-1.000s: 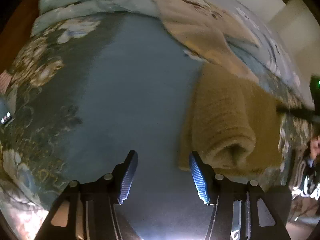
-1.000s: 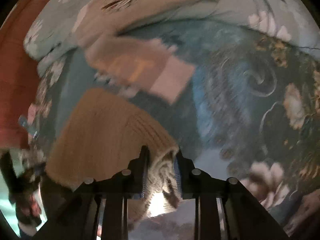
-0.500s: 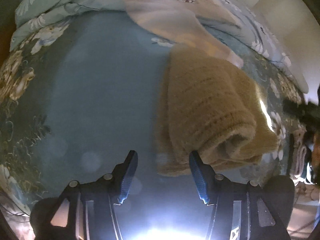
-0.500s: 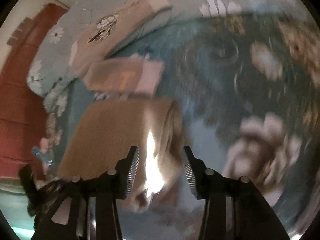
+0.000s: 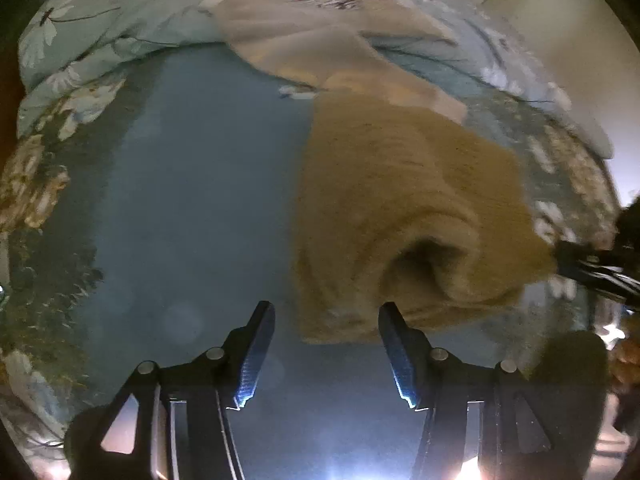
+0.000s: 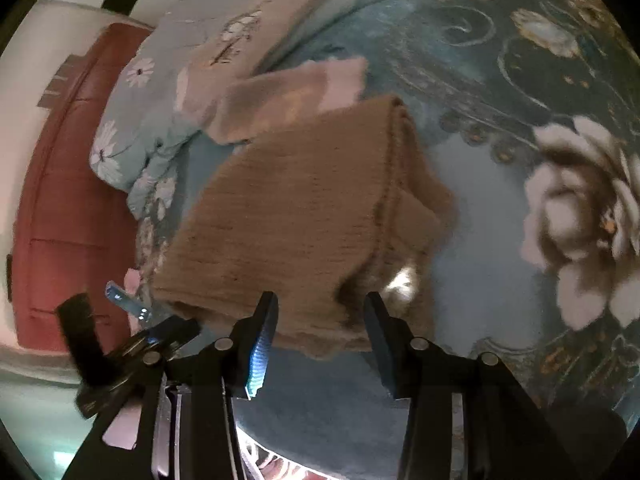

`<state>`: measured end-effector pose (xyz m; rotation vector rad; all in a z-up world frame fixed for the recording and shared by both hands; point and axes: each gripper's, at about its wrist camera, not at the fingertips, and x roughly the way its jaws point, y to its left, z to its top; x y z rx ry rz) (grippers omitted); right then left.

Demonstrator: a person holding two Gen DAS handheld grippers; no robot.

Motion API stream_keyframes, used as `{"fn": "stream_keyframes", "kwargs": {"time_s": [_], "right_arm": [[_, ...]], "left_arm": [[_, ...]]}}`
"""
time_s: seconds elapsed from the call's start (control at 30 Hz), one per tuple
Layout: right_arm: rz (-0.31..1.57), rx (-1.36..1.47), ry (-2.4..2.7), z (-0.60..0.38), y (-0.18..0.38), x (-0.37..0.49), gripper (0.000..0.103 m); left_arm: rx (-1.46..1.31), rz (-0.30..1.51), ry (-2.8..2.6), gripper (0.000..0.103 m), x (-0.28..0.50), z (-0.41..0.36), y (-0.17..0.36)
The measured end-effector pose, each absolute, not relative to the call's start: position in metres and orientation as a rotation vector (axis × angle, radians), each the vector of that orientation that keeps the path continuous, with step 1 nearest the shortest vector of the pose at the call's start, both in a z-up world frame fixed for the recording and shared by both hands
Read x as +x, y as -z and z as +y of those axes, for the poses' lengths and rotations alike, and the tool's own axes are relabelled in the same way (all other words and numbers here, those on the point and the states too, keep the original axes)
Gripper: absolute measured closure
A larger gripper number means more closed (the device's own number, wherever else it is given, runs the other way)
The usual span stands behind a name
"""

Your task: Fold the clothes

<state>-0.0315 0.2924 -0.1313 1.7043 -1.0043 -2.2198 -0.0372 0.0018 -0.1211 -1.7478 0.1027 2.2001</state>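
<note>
Though the sweater looks nearly finished, these lines are judging only from how it is lying now:

Sweater: the tan knit sweater (image 5: 404, 208) is lying on the blue floral bedspread (image 5: 192, 184) as a thick folded bundle; its layers are stacking unevenly at the near corner, where one flap is gaping.
Left gripper: the left gripper (image 5: 326, 344) is hovering just short of the sweater's near edge; its fingers are standing wide apart and holding nothing.
Right gripper: the right gripper (image 6: 320, 328) is hanging at the sweater's near hem; its fingers are spread and empty, the cloth lying loose between and beyond them.
Beyond the sweater: a pale pinkish garment (image 6: 288, 104) is lying against its far edge, apparently folded too; a light floral quilt (image 6: 168, 80) is bunching behind that.
Progress: the main folds are looking done; what seems left is tidying the loose corner.
</note>
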Motion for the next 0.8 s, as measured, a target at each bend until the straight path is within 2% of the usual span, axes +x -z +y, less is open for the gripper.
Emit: {"fn": "stream_keyframes", "kwargs": {"time_s": [0.17,0.27,0.37,0.4,0.43,0.47,0.7,0.8], "right_arm": [[-0.937,1.715,2.195,0.285,0.129,-0.035,0.057],[-0.913,1.745,2.179,0.282,0.134,-0.036,0.058],[-0.924,1.778,2.174,0.284,0.143,-0.036,0.076],[-0.92,1.798,2.175,0.284,0.145,-0.036,0.086],[-0.916,1.815,2.177,0.285,0.147,-0.037,0.092],[-0.91,1.811,2.182,0.285,0.145,-0.037,0.093],[-0.859,1.67,2.338,0.311,0.095,-0.022,0.096],[-0.861,1.733,2.343,0.317,0.107,-0.012,0.096]], "left_arm": [[-1.762,0.066,-2.223,0.046,-0.045,0.0,0.125],[-1.747,0.057,-2.238,0.053,-0.047,-0.002,0.127],[-1.746,0.051,-2.238,0.07,-0.05,0.001,0.132],[-1.746,0.053,-2.239,0.078,-0.049,0.001,0.133],[-1.744,0.055,-2.24,0.081,-0.049,0.001,0.134],[-1.735,0.061,-2.246,0.086,-0.049,0.003,0.134],[-1.577,0.034,-2.34,0.088,-0.042,-0.004,0.1],[-1.596,0.031,-2.328,0.088,-0.036,-0.008,0.106]]}}
